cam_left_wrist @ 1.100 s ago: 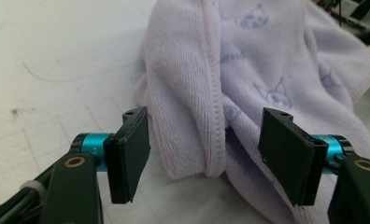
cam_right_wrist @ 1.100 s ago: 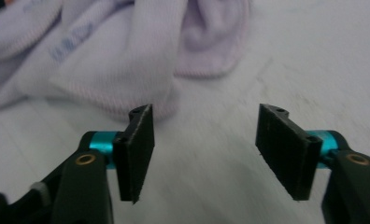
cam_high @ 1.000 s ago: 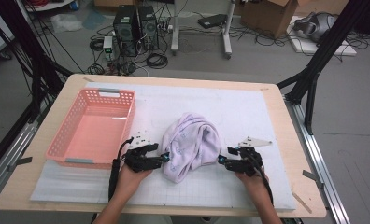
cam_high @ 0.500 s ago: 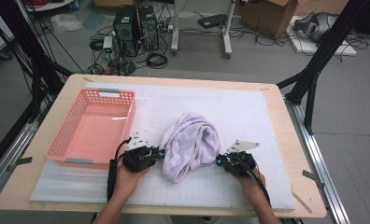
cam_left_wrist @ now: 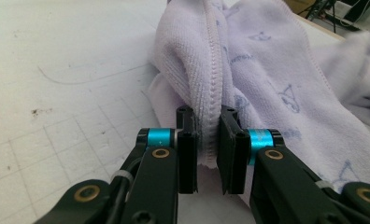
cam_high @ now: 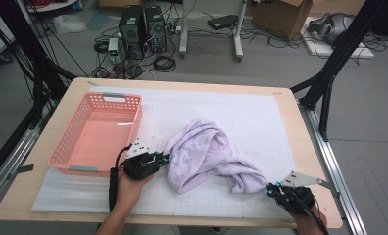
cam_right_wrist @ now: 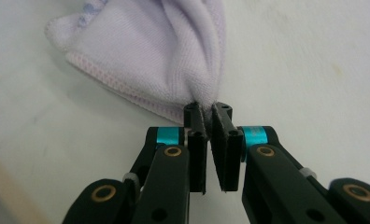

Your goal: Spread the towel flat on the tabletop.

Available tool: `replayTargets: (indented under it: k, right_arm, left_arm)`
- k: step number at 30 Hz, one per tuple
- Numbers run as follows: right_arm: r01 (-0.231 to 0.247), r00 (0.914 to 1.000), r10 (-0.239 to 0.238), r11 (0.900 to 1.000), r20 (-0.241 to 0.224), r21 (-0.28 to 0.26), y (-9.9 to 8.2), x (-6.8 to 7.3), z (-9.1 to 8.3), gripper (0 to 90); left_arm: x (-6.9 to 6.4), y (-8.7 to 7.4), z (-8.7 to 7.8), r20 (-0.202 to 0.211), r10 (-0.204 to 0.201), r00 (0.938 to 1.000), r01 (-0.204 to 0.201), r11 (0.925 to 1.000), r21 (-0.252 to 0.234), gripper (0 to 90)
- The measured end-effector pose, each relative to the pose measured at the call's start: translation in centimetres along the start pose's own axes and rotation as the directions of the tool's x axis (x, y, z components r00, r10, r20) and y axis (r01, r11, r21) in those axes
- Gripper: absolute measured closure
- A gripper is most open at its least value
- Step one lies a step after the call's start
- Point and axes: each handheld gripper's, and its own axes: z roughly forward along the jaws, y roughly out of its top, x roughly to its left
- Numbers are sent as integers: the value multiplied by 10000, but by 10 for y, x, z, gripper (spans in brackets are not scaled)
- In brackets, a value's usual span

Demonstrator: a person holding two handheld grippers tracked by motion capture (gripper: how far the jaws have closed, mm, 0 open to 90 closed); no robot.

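both tongs pinch the lilac towel [cam_high: 206, 156], stretched lengthwise from left tongs [cam_high: 165, 158] to right tongs [cam_high: 272, 188]

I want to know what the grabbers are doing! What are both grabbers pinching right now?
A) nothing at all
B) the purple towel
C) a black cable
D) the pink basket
B: the left gripper has its jaws clamped on a hemmed fold of the purple towel, and the right gripper has its jaws pinched on another corner of it, while the pink basket sits untouched beside them.
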Motion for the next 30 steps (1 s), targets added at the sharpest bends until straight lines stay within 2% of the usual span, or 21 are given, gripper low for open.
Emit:
replayTargets:
  k: [3, 4, 6, 8, 10, 11, 12, 14, 16, 19, 22, 23, 26, 30]
  right_arm:
    - [54, 10000, -54, 10000, 24, 67, -7, 2, -11, 815]
    - [-39, 10000, 40, 9999, 25, -134, -7, 3, -14, 777]
    - [-170, 9997, 184, 9971, 179, -737, 0, 2, -18, 601]
    - [-311, 9994, 328, 9886, 88, -1473, 12, 2, -20, 541]
    - [-57, 9999, 77, 9846, 104, -1750, 27, 6, -14, 497]
    - [508, 9987, -515, 9861, -2, -1582, 43, 13, 1, 497]
    - [508, 9987, -515, 9861, -2, -1582, 43, 13, 1, 497]
    - [1047, 9944, -1061, 9865, -39, -1260, 56, 19, 22, 526]
    - [978, 9945, -1011, 9896, -262, -1058, 64, 20, 40, 586]
    - [995, 9931, -1029, 9932, -560, -612, 67, 17, 57, 749]
    - [648, 9924, -695, 9967, -1020, -485, 60, 14, 52, 808]
    - [692, 9908, -736, 9967, -1139, -419, 56, 15, 48, 815]
    - [794, 9877, -816, 9966, -1333, -211, 45, 17, 32, 824]
    - [574, 9824, -564, 9983, -1779, 4, 31, 18, 8, 816]
  left_arm:
    - [0, 0, 0, 90, -50, 9999, 50, 10000, -44, 790]
    - [0, 0, 1, 77, -10, 10000, 11, 10000, -35, 789]
    - [-1, 0, 1, 115, -24, 9999, 25, 10000, -90, 788]
    - [-2, 0, 1, 149, 25, 9999, -24, 10000, -92, 788]
    - [-2, 0, 1, 159, 74, 9998, -73, 9999, -105, 788]
    - [-2, -1, 1, 160, 99, 9998, -97, 9999, -97, 789]
    - [-2, -1, 2, 186, 68, 9998, -66, 9999, -112, 789]
    - [-3, -1, 2, 234, 102, 9997, -99, 9999, -135, 791]
    - [-3, -1, 1, 241, 124, 9996, -120, 9998, -165, 791]
    - [-3, -1, -1, 275, 34, 9996, -24, 9994, -352, 792]
    - [-3, 0, -3, 215, 72, 9997, -62, 9989, -465, 793]
    - [-3, 0, -3, 144, 67, 9999, -60, 9988, -492, 793]
    - [-3, 1, -5, 21, 6, 10000, -4, 9981, -622, 796]
    - [-2, 3, -9, -10, -60, 10000, 59, 9966, -821, 802]
